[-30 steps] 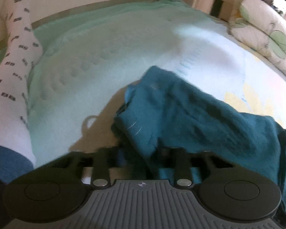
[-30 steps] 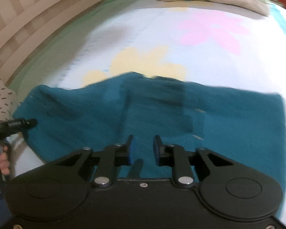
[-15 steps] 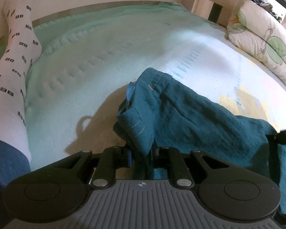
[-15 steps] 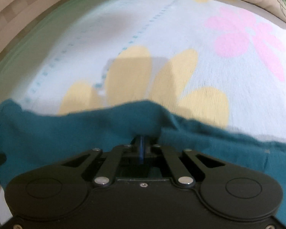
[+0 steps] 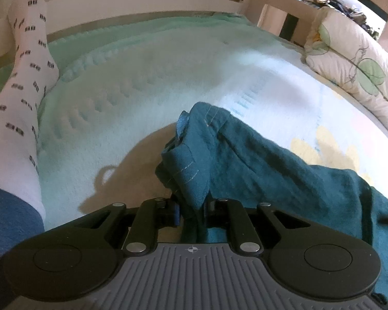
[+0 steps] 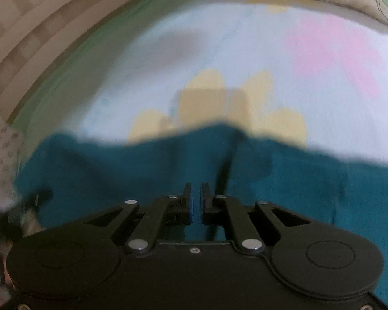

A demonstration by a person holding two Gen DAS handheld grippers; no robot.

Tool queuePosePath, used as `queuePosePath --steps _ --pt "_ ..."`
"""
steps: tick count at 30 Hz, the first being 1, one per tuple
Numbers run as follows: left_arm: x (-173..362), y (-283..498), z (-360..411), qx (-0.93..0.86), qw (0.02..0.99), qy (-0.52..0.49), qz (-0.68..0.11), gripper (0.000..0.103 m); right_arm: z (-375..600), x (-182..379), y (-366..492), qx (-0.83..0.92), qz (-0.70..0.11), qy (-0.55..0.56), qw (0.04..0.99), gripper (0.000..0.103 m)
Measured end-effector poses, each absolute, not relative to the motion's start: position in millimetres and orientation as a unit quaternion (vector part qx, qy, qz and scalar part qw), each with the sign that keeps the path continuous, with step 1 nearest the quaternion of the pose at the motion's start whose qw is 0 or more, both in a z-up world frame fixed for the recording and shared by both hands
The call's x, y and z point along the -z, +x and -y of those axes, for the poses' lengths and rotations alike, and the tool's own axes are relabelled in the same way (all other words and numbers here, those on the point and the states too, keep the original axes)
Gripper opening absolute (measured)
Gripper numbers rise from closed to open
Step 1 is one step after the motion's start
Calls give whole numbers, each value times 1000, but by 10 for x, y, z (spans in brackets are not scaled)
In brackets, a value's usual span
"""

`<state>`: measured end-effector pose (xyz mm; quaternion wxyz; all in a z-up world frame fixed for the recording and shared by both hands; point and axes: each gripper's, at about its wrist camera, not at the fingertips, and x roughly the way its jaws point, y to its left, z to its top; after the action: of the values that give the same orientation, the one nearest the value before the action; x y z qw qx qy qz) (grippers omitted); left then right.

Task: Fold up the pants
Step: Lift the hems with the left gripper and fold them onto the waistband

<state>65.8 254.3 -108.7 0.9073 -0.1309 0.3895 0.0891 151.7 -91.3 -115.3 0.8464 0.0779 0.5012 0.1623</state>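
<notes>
Teal pants [image 5: 258, 160] lie crumpled on the bed [image 5: 142, 90], one gripper holding them.

Left gripper [image 5: 192, 210] has a bunch of the teal cloth between its jaws, which are closing on it, near a person's leg in a white patterned sock [image 5: 20, 90]. Right gripper [image 6: 196, 204] is above the spread cloth; its jaws are opening, with a narrow gap and nothing between them. A leaf-print pillow [image 5: 354, 64] rests at the far edge of the flowered sheet.

Both wrist views down onto pants [image 5: 266, 165]
</notes>
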Motion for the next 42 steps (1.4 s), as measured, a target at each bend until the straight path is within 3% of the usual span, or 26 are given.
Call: queuePosePath --steps 7,12,21,28,34,42 --pt "798 654 -2424 -80 921 -108 -367 14 1034 1482 770 -164 -538 79 823 12" --pt "432 638 -2144 -57 940 -63 -330 13 1143 1586 806 -153 -533 126 823 11" --pt "-164 545 -997 77 960 -7 -271 14 1675 1416 634 -121 -509 167 836 15" --pt "339 624 62 184 925 -10 -334 17 2381 1475 523 -45 -514 212 830 17" --pt "928 829 391 203 883 -34 -422 18 2566 1517 588 -4 -529 225 818 18" --pt "854 705 564 213 885 -10 -414 20 2547 1681 749 3 -538 243 807 11"
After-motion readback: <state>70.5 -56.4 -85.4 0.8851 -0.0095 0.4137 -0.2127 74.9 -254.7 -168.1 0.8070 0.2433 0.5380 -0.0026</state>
